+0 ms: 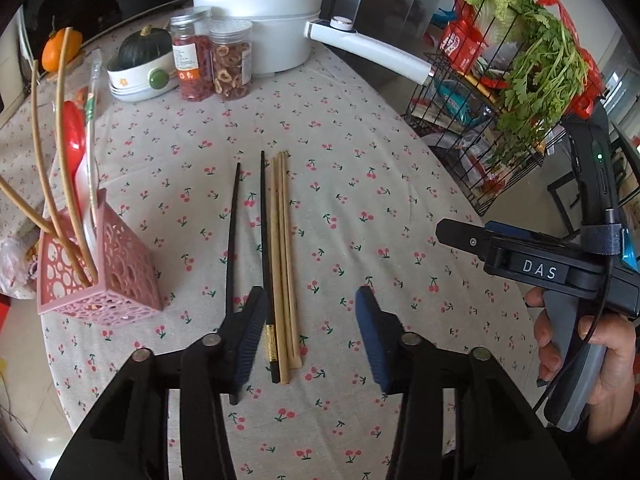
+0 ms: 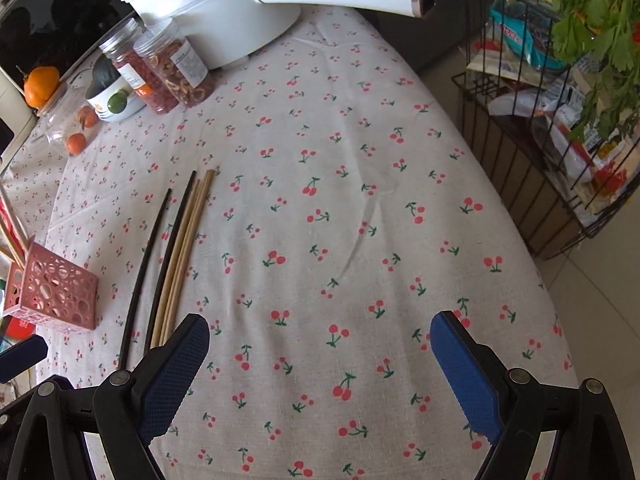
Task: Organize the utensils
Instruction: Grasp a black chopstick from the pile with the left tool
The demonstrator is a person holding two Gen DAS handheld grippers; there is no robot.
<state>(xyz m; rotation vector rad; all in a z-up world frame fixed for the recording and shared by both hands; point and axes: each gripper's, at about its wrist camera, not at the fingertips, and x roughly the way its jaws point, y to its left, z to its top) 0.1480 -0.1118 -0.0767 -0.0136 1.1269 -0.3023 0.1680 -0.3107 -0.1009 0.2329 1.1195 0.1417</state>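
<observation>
Two black chopsticks (image 1: 233,236) and two wooden chopsticks (image 1: 282,248) lie side by side on the cherry-print tablecloth (image 1: 360,184). They also show in the right wrist view, black (image 2: 144,264) and wooden (image 2: 186,248). A pink perforated holder (image 1: 100,272) at the left holds wooden chopsticks, a red spoon (image 1: 74,140) and a white utensil; it also shows in the right wrist view (image 2: 52,292). My left gripper (image 1: 312,312) is open just above the near ends of the chopsticks. My right gripper (image 2: 320,344) is open and empty over bare cloth, right of the chopsticks.
A white pot (image 1: 260,20) with a long handle (image 1: 372,48), two jars (image 1: 212,60), a dark squash on a bowl (image 1: 144,60) and an orange (image 1: 60,48) stand at the back. A black wire rack (image 1: 500,112) with greens stands off the table's right edge.
</observation>
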